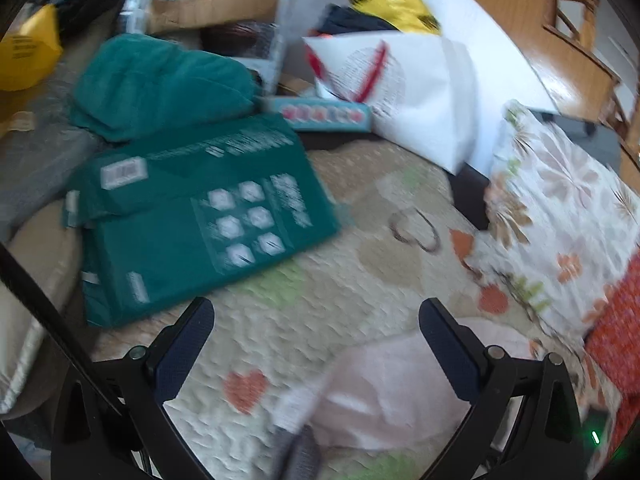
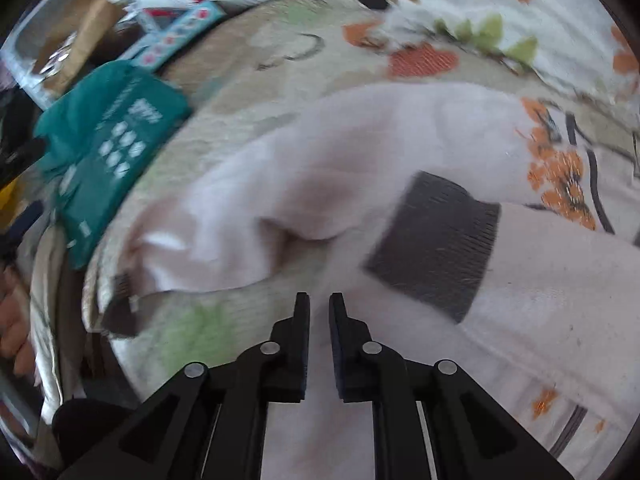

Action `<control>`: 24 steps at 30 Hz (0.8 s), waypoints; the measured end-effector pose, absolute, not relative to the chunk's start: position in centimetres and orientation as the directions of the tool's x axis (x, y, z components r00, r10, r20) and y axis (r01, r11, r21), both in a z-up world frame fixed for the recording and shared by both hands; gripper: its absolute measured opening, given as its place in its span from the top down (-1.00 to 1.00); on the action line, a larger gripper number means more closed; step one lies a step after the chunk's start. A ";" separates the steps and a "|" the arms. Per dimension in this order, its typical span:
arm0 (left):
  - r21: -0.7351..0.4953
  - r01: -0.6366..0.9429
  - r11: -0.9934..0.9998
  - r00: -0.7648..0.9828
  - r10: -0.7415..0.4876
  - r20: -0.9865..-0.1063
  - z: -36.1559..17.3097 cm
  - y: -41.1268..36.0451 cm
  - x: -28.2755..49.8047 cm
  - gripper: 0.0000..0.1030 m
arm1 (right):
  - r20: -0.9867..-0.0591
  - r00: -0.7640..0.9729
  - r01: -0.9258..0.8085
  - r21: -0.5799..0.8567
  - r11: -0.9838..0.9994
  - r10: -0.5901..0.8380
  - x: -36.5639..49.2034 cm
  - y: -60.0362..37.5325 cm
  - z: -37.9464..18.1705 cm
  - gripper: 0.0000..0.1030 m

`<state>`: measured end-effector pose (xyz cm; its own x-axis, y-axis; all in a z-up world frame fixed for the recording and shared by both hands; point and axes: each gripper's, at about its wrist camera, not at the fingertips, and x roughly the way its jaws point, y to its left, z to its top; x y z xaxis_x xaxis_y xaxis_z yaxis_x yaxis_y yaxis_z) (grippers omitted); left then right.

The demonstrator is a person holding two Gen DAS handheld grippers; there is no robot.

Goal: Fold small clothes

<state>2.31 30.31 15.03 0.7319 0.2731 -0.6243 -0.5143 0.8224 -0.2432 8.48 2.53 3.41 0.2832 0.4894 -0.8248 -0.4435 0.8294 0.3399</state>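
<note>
Mid-fold, by the look of it, on a pale pink garment [image 2: 360, 152] spread over a quilted bedspread [image 1: 280, 344] patterned with hearts and leaves. Left gripper [image 1: 316, 344] hovering with jaws spread wide, nothing between them; pink cloth lying just below and toward the right-hand jaw, a grey ribbed cuff [image 1: 298, 452] near the bottom edge of that view. Right gripper [image 2: 319, 312] with jaws drawn nearly together, a narrow slit left between them; cannot tell whether a thin layer of fabric is caught there, since pink cloth runs beneath and past both fingers. Just ahead and to the right of those jaws, a dark grey ribbed band [image 2: 434, 244]; ahead and to the left, a puckered fold and a loose edge ending in a second dark cuff [image 2: 120, 316]. Well beyond the left jaws, a teal package [image 1: 200, 216] and other clutter, apart from the work. Next move probably calls for taking the loose edge on the left, carrying it across the body, and laying it flat without dragging the whole piece.
</note>
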 end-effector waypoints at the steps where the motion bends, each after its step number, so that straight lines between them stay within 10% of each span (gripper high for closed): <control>1: -0.237 -0.547 0.803 0.724 0.311 -0.615 15.3 31.1 1.9 -0.98 | -0.820 0.286 -0.484 0.323 0.813 0.496 7.7 3.4 4.1 0.64; 12: -0.170 -0.804 0.570 0.574 0.667 -0.475 18.1 38.3 -4.0 -0.98 | -0.803 0.348 -0.800 0.015 0.600 0.484 -0.8 15.4 4.7 0.14; 24: -0.209 -0.806 0.554 0.568 0.624 -0.536 17.0 40.8 -4.2 -0.98 | -0.697 0.402 -0.752 0.119 0.648 0.594 -1.9 15.6 7.2 0.14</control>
<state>-4.18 40.79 17.00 0.5681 0.6242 -0.5364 -0.8059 0.5540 -0.2089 -1.87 15.62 7.20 0.4017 0.5937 -0.6973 -0.7520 0.6483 0.1187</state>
